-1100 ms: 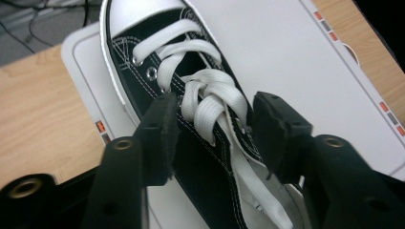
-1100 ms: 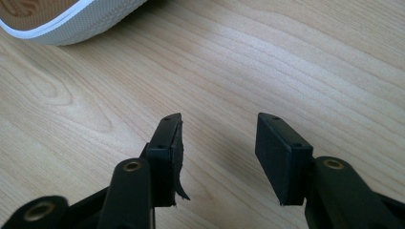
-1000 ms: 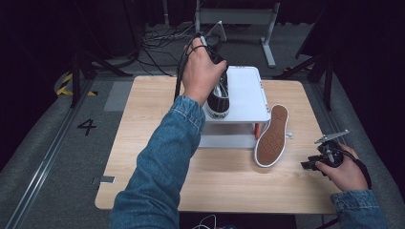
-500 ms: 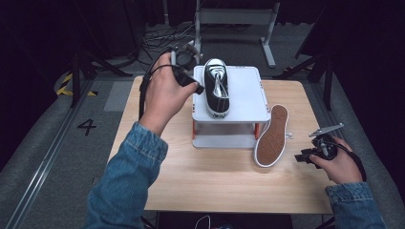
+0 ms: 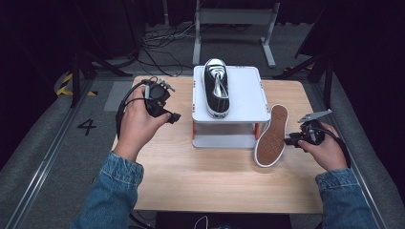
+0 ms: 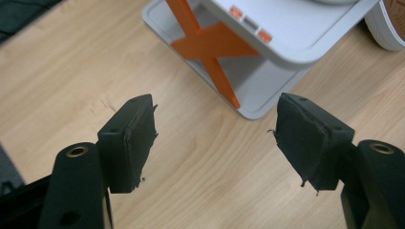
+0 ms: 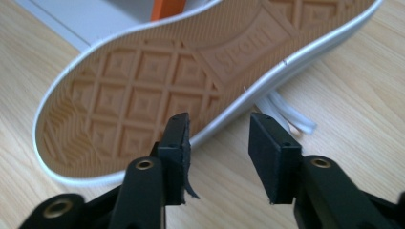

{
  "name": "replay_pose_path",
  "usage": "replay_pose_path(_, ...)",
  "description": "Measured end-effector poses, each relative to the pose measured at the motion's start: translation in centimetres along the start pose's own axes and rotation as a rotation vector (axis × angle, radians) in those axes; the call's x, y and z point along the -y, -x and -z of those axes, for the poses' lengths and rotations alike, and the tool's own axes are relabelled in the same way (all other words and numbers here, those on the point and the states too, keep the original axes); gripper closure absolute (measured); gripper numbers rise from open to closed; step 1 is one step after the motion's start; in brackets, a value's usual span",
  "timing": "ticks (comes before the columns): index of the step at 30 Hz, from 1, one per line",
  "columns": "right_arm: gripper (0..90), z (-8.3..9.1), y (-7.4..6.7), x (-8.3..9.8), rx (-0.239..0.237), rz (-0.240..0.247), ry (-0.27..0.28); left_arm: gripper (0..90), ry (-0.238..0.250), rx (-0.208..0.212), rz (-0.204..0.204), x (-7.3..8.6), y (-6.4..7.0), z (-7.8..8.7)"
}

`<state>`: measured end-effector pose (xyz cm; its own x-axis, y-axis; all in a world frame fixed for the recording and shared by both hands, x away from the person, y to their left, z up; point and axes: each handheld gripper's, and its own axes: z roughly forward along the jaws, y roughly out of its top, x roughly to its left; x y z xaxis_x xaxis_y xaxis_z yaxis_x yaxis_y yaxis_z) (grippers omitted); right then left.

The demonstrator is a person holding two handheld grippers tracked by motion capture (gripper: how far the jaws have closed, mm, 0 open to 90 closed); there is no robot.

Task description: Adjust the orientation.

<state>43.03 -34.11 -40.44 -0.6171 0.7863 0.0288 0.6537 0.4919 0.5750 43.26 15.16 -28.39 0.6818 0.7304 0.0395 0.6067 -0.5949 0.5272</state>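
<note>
At 4 o'clock of the stand (image 5: 248,112), the sneaker (image 5: 271,136) leans sole-out, long axis 12–6. Right gripper (image 7: 217,143) nearer, jaws closing around the sole's rim, not pinching. Left gripper (image 6: 215,138) open, empty.

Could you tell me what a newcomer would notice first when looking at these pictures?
Probably the black sneaker standing upright on the white stand in the middle of the wooden table. Next, its mate leaning on its side against the stand's right edge, tan sole outward, with the right gripper open right at its white rim. The left gripper hangs open and empty left of the stand.
</note>
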Motion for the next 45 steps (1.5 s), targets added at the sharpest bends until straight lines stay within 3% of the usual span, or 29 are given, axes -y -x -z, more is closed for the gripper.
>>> replay_pose_path(6,74.5,-0.7,-1.1,-1.4,0.02,0.044,-0.033,28.9,-0.007,-0.021,-0.022,2.4,0.1,-1.4)
replay_pose_path(9,77.2,-0.8,-1.3,-1.7,0.045,0.047,-0.056,28.1,0.012,-0.015,-0.001,3.6,0.0,-1.9)
replay_pose_path(10,83.7,-0.7,-1.4,-1.7,0.049,0.048,-0.06,27.9,0.007,-0.015,0.005,4.2,0.0,-2.2)
replay_pose_path(11,85.6,-0.5,-1.5,-1.8,0.034,0.043,-0.031,28.0,0.017,-0.019,0.016,5.2,0.0,-2.8)
replay_pose_path(15,88.5,-0.5,-1.7,-1.9,0.038,0.056,-0.024,28.6,0.016,-0.021,0.043,7.0,-0.1,-3.9)
replay_pose_path(16,89.1,-0.7,-1.8,-1.9,0.04,0.054,-0.028,28.9,0.007,-0.021,0.055,7.4,-0.1,-4.3)
replay_pose_path(17,89.7,-0.8,-1.8,-1.9,0.045,0.056,-0.043,28.5,-0.057,-0.046,0.035,7.7,-0.2,-4.9)
replay_pose_path(25,90.0,-1.6,-1.2,-0.7,0.076,0.025,-0.127,27.7,-0.049,-0.04,0.022,8.8,-0.5,-5.5)
replay_pose_path(28,90.0,-2.0,-0.3,0.3,0.083,-0.012,-0.149,26.2,-0.038,-0.034,0.033,9.1,-0.8,-5.8)
replay_pose_path(32,88.1,-1.8,0.7,1.3,0.054,-0.066,-0.119,24.8,-0.034,-0.01,0.062,9.7,-1.2,-6.5)
replay_pose_path(37,84.7,-1.8,0.7,1.5,0.062,-0.071,-0.105,25.4,-0.047,0.01,0.085,10.4,-1.7,-7.5)
replay_pose_path(41,80.4,-1.7,0.7,1.4,0.064,-0.067,-0.098,21.6,-0.068,-0.002,0.1,10.9,-2.1,-7.7)
replay_pose_path(43,78.8,-1.6,0.6,1.3,0.06,-0.065,-0.092,19.6,-0.044,0.007,0.139,11.2,-2.0,-7.5)
replay_pose_path(45,77.3,-1.1,0.5,0.9,0.056,-0.064,-0.075,17.5,-0.043,0.022,0.134,11.5,-2.0,-7.3)
